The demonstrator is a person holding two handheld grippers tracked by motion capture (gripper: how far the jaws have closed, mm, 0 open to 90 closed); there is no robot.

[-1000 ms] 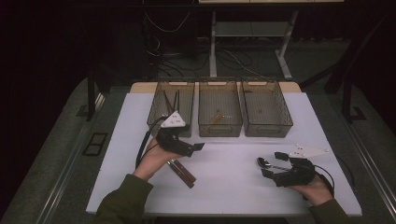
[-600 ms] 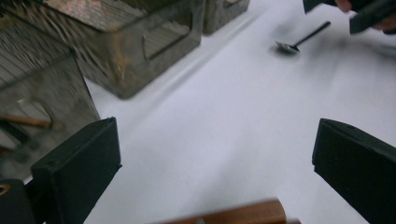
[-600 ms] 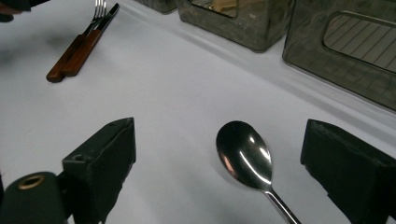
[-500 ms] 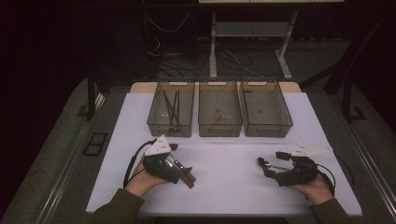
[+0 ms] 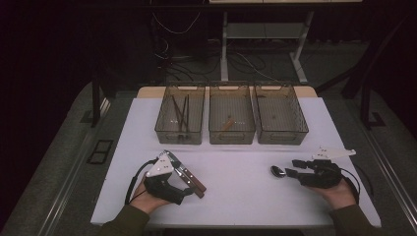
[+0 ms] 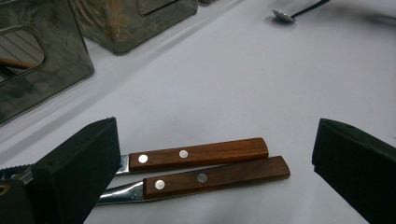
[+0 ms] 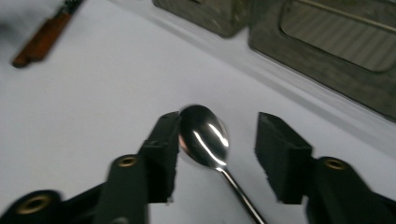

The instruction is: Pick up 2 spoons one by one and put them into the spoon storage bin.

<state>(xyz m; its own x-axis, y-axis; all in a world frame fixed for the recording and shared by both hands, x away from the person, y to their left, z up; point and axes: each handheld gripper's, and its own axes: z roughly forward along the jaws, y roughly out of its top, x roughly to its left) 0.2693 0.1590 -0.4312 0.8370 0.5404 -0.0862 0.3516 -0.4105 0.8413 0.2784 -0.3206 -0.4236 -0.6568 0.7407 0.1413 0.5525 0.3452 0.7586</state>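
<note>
Right now the spoon lies at the near right between the closing jaws of the right gripper, one pad touching its bowl, so it could be pushed aside. Two wooden-handled knives lie near left between the wide-open left gripper, so both could be grabbed

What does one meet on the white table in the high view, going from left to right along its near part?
Left gripper → two wooden-handled knives → shiny metal spoon → right gripper.
</note>
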